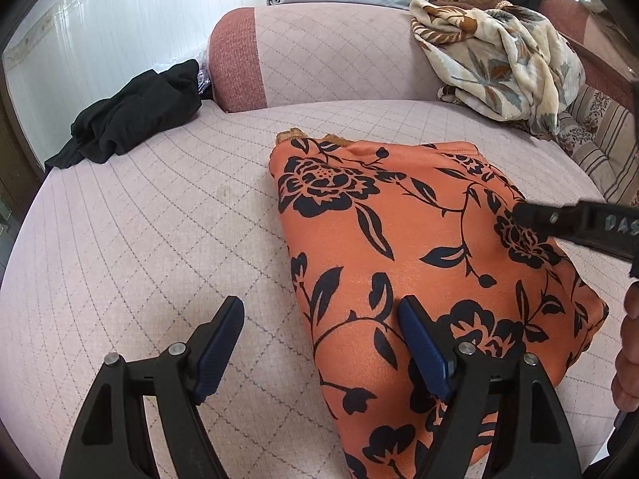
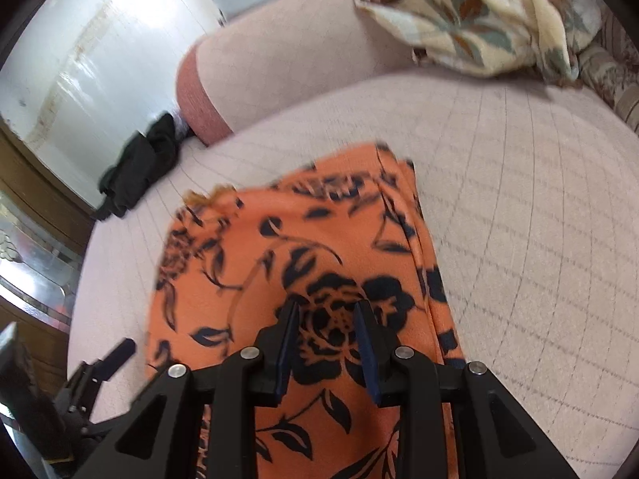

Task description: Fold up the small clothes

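the left gripper (image 1: 319,315) is held with jaws spread wide, empty, straddling the left edge of the folded orange floral garment (image 1: 419,247). the right gripper (image 2: 327,307) hovers over the cloth with jaws narrowly parted, nothing clamped. the garment lies on the pink quilted sofa (image 1: 159,219); a black garment (image 1: 131,115) is seen at ten o'clock.

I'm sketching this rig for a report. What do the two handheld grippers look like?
Both match: the left gripper and the right gripper have black plastic linkage arms with triangular cut-outs, silver round pivot pins, and flat dark blue ribbed fingers. Seen from the left camera, the right gripper's side bears pale raised letters, partly cut off. No cables or sleeves show.
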Tool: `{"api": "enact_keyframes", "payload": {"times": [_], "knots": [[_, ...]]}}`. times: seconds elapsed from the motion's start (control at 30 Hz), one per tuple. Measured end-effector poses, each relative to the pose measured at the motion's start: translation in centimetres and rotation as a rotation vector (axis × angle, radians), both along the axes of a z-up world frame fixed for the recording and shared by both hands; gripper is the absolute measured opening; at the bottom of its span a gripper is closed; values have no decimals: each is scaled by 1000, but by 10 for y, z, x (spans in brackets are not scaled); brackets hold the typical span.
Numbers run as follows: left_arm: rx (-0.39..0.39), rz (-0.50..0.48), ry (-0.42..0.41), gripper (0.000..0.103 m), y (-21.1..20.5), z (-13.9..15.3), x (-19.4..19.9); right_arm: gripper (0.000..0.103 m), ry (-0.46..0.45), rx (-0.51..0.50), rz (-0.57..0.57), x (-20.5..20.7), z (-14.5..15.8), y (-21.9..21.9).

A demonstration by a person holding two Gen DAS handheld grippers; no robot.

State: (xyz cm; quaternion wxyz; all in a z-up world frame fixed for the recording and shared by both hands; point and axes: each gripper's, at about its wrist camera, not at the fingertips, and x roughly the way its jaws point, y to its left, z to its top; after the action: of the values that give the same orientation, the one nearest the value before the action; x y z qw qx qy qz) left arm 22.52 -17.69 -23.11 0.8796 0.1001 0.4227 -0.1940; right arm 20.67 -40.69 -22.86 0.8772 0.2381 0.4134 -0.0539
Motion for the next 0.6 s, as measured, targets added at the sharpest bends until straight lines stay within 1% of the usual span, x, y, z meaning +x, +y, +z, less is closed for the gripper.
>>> {"api": "enact_keyframes", "payload": {"times": [0.03, 0.1, 0.13, 0.2, 0.23, 0.27, 0.33, 0.47, 0.6], "knots": [[-1, 1, 1, 81, 0, 0, 0, 32, -30, -9, -4, -3, 5, 1], [1, 0, -2, 81, 0, -1, 0, 32, -50, -8, -1, -4, 8, 1], [3, -1, -3, 82, 0, -1, 0, 32, -28, -5, 3, -1, 5, 1], [5, -2, 1, 83, 0, -2, 1, 33, 68, -3, 9, 9, -11, 2], [4, -1, 0, 83, 0, -3, 1, 33, 93, 3, 10, 12, -20, 2], [3, 0, 1, 84, 1, -3, 1, 33, 79, 0, 8, 12, -20, 2], [2, 0, 0, 84, 1, -2, 1, 32, 80, -7, 14, 12, -15, 3], [-2, 3, -4, 84, 1, 0, 0, 32, 48, 30, 6, 8, -11, -2], [-4, 6, -10, 84, 2, 3, 0, 32, -55, 64, -29, -6, 0, -16]]}}
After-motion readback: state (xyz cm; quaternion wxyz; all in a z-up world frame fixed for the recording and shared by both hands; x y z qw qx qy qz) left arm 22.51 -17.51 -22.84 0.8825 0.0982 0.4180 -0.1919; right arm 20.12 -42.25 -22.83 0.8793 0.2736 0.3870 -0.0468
